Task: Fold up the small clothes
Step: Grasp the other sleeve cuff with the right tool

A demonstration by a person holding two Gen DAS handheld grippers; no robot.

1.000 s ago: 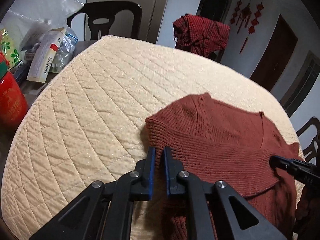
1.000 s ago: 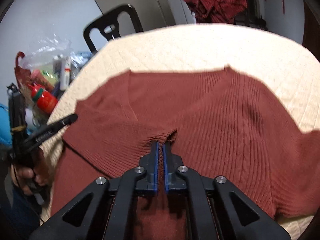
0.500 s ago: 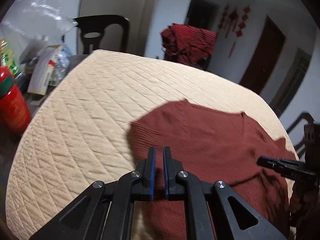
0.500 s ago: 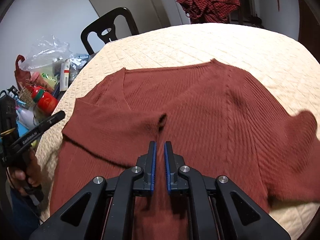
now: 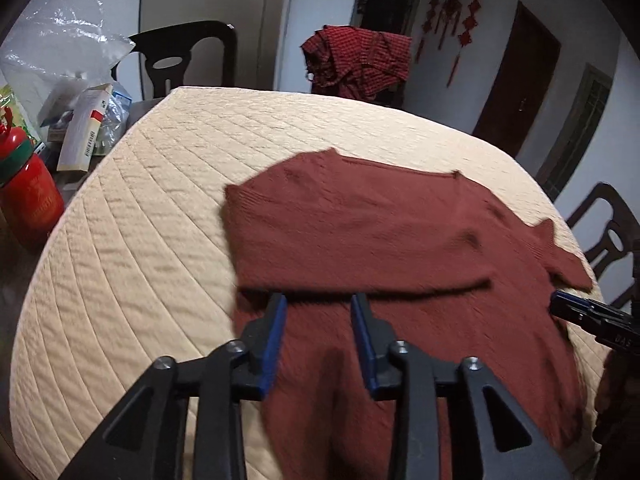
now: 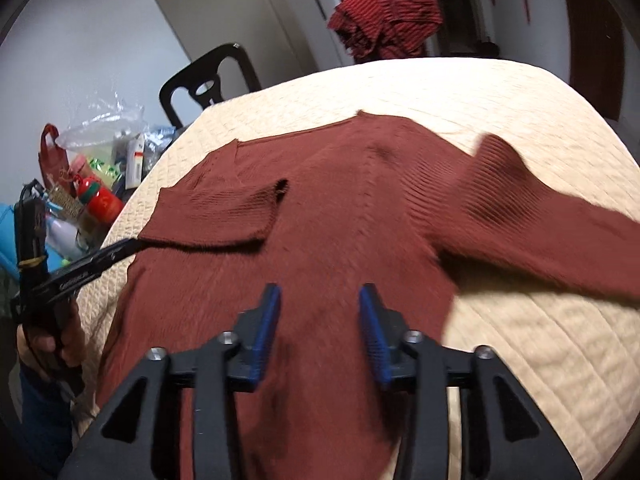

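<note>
Lying folded across the rust-red knit sweater (image 6: 320, 220), the left sleeve (image 6: 224, 216) is done; the right sleeve (image 6: 560, 236) trails outward unfolded. Left gripper (image 5: 320, 304) and right gripper (image 6: 319, 294) have just been opening, both empty.

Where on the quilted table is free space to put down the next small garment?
Bare quilt lies left of the rust sweater, and behind it toward the chair. Crowded: the clutter of bag, boxes and red bottle beside the table's left edge.
</note>
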